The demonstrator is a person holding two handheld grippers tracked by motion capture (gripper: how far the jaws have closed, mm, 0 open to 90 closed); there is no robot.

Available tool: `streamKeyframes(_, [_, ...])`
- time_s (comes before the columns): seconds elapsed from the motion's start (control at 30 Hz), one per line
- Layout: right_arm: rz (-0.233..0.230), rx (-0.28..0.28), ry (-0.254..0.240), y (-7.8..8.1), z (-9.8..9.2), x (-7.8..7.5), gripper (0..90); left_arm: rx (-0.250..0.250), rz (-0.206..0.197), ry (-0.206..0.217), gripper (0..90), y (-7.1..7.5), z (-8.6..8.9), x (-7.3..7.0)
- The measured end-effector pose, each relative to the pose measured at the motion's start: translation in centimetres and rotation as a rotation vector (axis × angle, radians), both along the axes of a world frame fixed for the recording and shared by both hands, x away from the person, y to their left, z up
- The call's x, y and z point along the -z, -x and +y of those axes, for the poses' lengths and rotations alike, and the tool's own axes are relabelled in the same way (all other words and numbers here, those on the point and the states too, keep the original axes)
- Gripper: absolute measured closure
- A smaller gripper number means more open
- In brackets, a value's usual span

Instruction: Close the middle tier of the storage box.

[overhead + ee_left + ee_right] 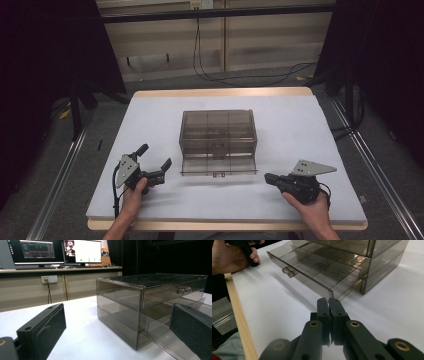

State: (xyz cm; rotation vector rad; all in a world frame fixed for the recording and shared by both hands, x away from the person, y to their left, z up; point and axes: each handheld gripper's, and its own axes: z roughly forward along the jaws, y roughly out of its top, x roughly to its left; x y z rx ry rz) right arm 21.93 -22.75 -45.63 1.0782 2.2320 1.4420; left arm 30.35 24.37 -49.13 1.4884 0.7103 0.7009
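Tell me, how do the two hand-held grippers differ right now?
The left gripper has its jaws spread wide apart, while the right gripper has its jaws pressed together with nothing between them. The left gripper sits at the near left of the smoky plastic drawer box, the right gripper at its near right. The left gripper points toward the box's left side; the right gripper points toward the corner of the pulled-out bottom drawer. Both are black, hand-held, and low over the white table.
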Motion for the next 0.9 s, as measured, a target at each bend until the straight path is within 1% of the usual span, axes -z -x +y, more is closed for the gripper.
streamKeyframes(0.1, [0.001, -0.016, 0.003, 0.0, 0.3, 0.0, 89.5, 0.0, 0.0, 0.001, 0.9, 0.0, 0.0, 0.0])
streamKeyframes(0.13, [0.002, -0.029, 0.005, 0.0, 0.5, 0.0, 90.0, 0.0, 0.001, 0.001, 0.9, 0.0, 0.0, 0.0])
streamKeyframes(0.33, [0.01, -0.052, 0.007, 0.1, 1.1, 0.0, 90.0, -0.001, 0.002, 0.003, 0.9, 0.0, 0.0, 0.0])
streamKeyframes(0.4, [0.008, -0.069, 0.012, 0.1, 1.5, 0.0, 90.0, -0.001, 0.002, 0.003, 0.9, 0.0, 0.0, 0.0])
streamKeyframes(0.43, [0.008, -0.069, 0.012, 0.1, 1.5, 0.0, 90.0, 0.0, -0.003, -0.003, 0.9, 0.0, 0.0, 0.0])
streamKeyframes(0.53, [0.006, -0.081, 0.005, 0.1, 2.0, 0.0, 90.0, -0.003, -0.001, 0.0, 0.9, 0.0, 0.0, 0.0])
streamKeyframes(0.77, [0.01, -0.084, -0.006, 0.1, 2.9, -0.1, 90.0, -0.003, 0.0, 0.0, 0.9, 0.0, 0.0, 0.0])
streamKeyframes(0.8, [0.013, -0.093, -0.004, 0.1, 3.3, -0.1, 90.0, 0.0, 0.001, 0.001, 0.9, 0.0, 0.0, 0.0])
streamKeyframes(0.9, [0.017, -0.105, -0.004, 0.0, 3.6, -0.1, 90.0, -0.003, -0.001, 0.0, 0.9, 0.0, 0.0, 0.0])
